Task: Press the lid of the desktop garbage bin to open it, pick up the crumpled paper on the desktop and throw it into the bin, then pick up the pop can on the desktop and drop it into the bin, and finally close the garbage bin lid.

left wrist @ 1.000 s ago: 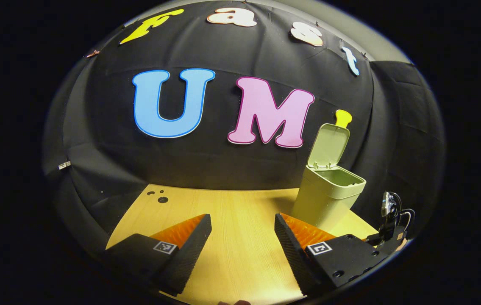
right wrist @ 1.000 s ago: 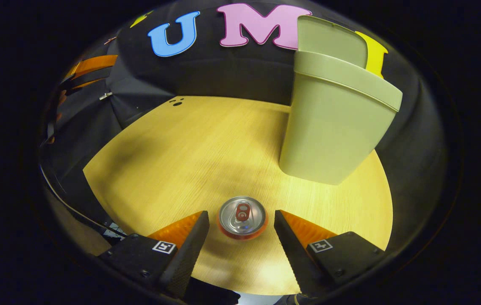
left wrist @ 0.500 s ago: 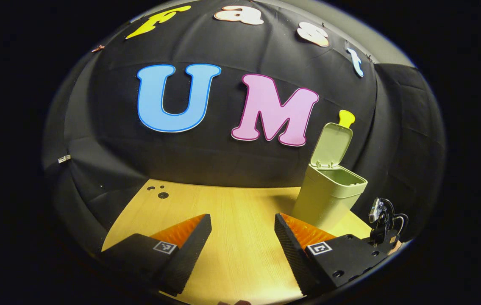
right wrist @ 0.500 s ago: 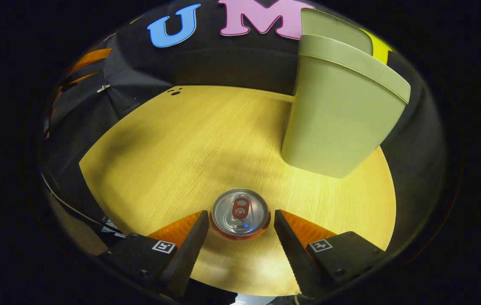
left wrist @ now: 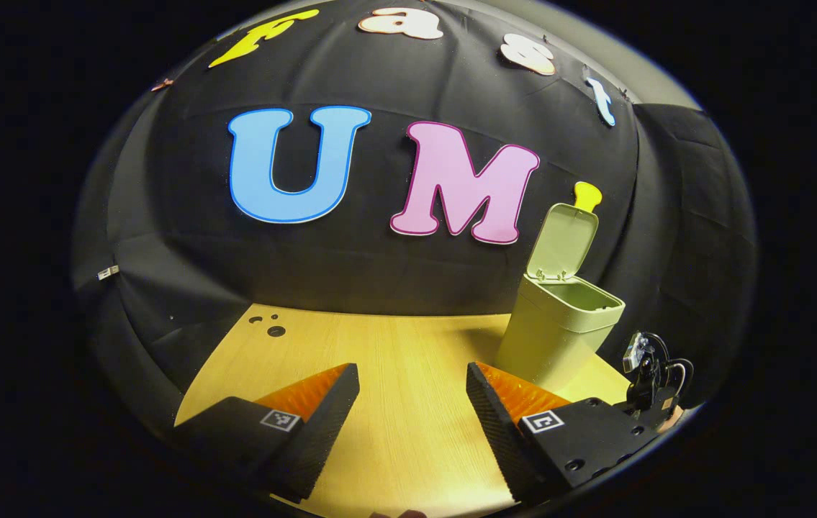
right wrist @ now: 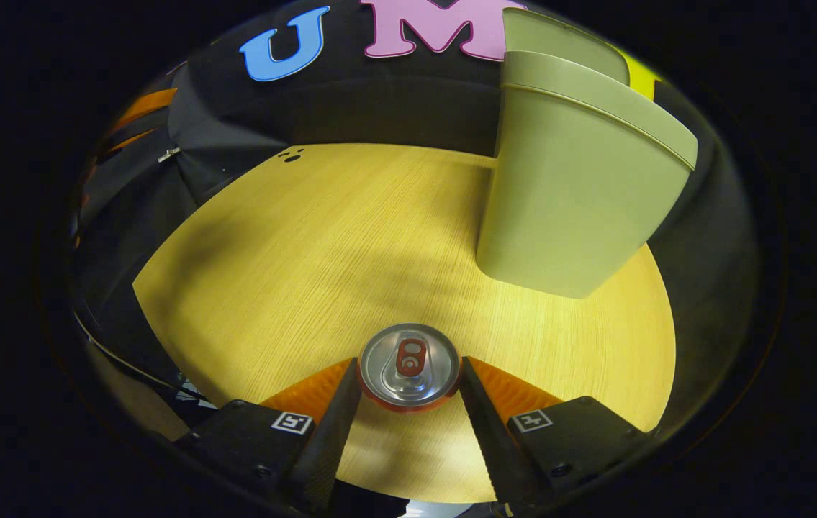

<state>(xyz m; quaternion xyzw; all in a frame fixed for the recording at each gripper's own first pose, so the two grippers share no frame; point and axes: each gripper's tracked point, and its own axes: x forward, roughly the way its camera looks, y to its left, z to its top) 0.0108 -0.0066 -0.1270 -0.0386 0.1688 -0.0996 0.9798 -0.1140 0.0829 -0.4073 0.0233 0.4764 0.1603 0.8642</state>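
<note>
An upright pop can [right wrist: 408, 367], seen from above with its silver top and red tab, stands on the wooden desktop [right wrist: 322, 237]. My right gripper [right wrist: 408, 363] is shut on it, one finger against each side. The green bin [right wrist: 566, 187] rises just beyond the can to the right. In the left gripper view the bin [left wrist: 559, 331] stands at the desk's back right with its lid [left wrist: 563, 237] swung upright, so the top is open. My left gripper [left wrist: 412, 388] hovers open over bare desktop with nothing between its fingers.
Black cloth walls close the booth behind and beside the desk. Small dark holes [left wrist: 275, 329] mark the desk's far left corner. Part of the right gripper's body [left wrist: 649, 374] shows low beside the bin. The desk's rounded edge [right wrist: 156, 309] runs near the can.
My right gripper's fingers have come together onto the pop can, which a second ago stood loose between them. The left gripper has barely shifted.
</note>
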